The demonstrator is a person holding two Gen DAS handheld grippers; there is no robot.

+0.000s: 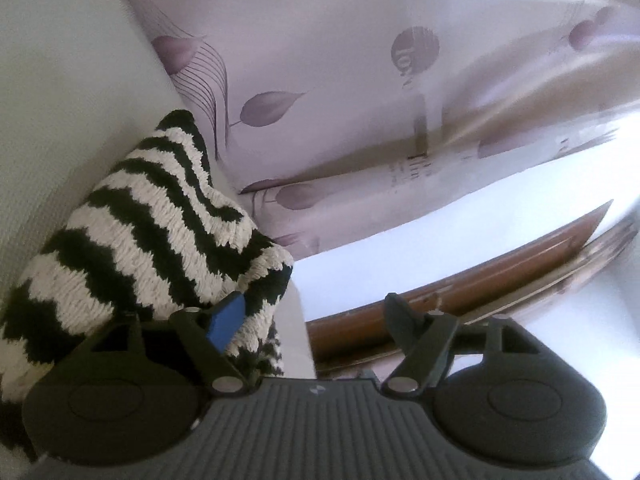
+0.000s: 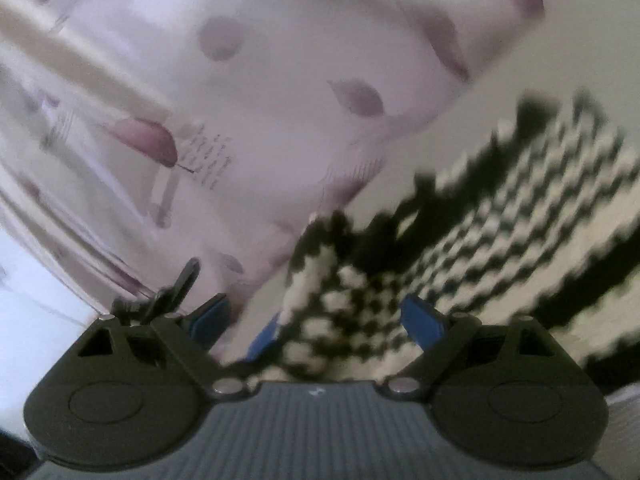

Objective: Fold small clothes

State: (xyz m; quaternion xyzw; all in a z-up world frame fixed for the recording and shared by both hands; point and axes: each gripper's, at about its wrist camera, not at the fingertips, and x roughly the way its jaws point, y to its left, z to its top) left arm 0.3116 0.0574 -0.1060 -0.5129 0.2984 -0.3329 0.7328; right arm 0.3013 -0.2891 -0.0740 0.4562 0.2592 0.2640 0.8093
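Home — leaf-print curtain (image 1: 320, 80), white bedding (image 1: 60, 100)

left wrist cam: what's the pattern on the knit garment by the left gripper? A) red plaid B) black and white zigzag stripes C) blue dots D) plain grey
B: the knit garment shows wavy black and white bands, with lilac leaf-print fabric behind it.

One black-and-white striped knitted garment (image 1: 152, 232) lies on one white surface (image 1: 60, 100). One curtain (image 1: 340, 80) with purple leaf prints hangs behind it. Two hand-held grippers appear, the left hand-held gripper (image 1: 316, 312) and the right hand-held gripper (image 2: 316, 316). The blurred right view seems to show that same single garment (image 2: 500, 216).
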